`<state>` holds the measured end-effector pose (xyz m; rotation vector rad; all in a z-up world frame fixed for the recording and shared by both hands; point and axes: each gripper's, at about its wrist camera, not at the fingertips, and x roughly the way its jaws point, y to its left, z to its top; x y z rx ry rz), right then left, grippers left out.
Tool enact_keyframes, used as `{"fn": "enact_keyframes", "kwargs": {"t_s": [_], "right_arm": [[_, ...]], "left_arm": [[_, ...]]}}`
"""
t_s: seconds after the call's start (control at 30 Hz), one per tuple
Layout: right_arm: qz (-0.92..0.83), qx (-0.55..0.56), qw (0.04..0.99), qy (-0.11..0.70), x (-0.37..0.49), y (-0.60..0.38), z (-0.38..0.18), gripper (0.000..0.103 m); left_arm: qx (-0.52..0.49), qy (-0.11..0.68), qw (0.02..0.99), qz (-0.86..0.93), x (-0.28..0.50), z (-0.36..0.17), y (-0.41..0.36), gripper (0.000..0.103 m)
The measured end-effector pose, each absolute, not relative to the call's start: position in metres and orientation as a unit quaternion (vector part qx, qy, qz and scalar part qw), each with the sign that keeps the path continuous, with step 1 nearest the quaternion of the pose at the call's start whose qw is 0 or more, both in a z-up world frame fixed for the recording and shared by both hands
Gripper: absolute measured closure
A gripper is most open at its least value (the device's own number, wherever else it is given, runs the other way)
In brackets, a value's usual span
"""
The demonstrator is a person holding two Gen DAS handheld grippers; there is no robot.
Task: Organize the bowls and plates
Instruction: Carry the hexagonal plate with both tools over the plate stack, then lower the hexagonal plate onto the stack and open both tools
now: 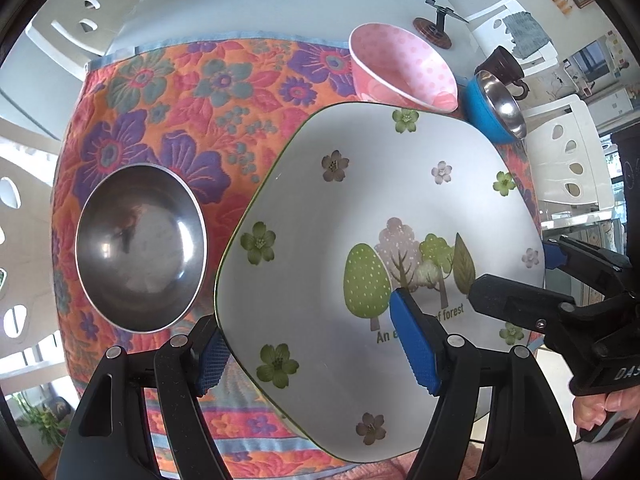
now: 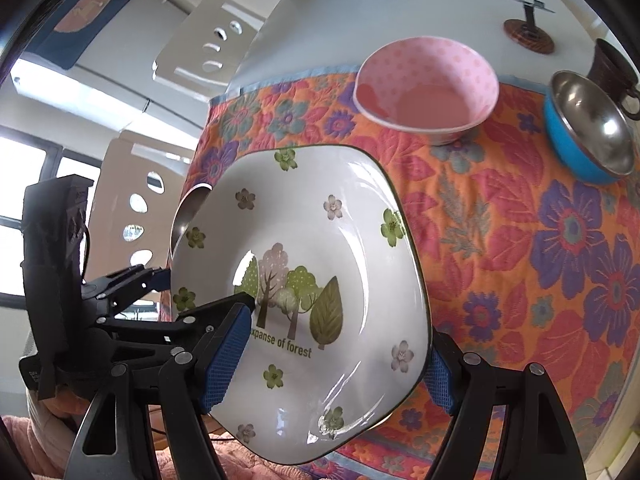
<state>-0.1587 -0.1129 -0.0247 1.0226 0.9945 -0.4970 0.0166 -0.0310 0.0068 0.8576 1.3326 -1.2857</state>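
Nearest the lens: my left gripper point(image 1: 316, 344), blue pads straddling the rim of the forest plate point(image 1: 360, 208). One pad lies on the plate's face near the printed trees, the other under the edge at 7 o'clock. It pinches the rim. My right gripper point(image 2: 324, 364) does the same on the opposite side: one pad on the face at 8 o'clock, the other behind the rim at 4 o'clock.

Plate position: lifted off the floral cloth point(image 1: 168, 112), tilted, held between both hands, its far edge toward the pink dotted bowl point(image 2: 428, 88).

To do this step well, as I judge it:
- Keep both pinches even; the glaze looks slick, so any twist between hands could slip it.
- Carry it level before lowering.
- Clear the steel bowl point(image 1: 140, 252) at 9 o'clock in the left view, just beside the plate's edge.
- Avoid the blue-sided steel bowl point(image 2: 588, 136) at 2 o'clock.

Unclear or hidden:
- The lower pads' contact under the rim is covered by the plate.
- Most of the steel bowl is behind the plate in the right view.
- The dark brown cup point(image 1: 504, 68) is partly behind the blue-sided bowl.
- The plate's intended destination is not evident.
- The lettering is cut off by my pads.
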Motion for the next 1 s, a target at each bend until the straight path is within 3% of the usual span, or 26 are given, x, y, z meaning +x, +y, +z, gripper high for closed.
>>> {"fn": "enact_keyframes", "kwargs": {"t_s": [1.0], "right_arm": [[-0.203, 0.499, 0.675, 0.505, -0.154, -0.058, -0.09, 0.028]], "left_arm": [[0.388, 0.576, 0.491, -0.527, 0.013, -0.041, 0.013, 0.032]]}}
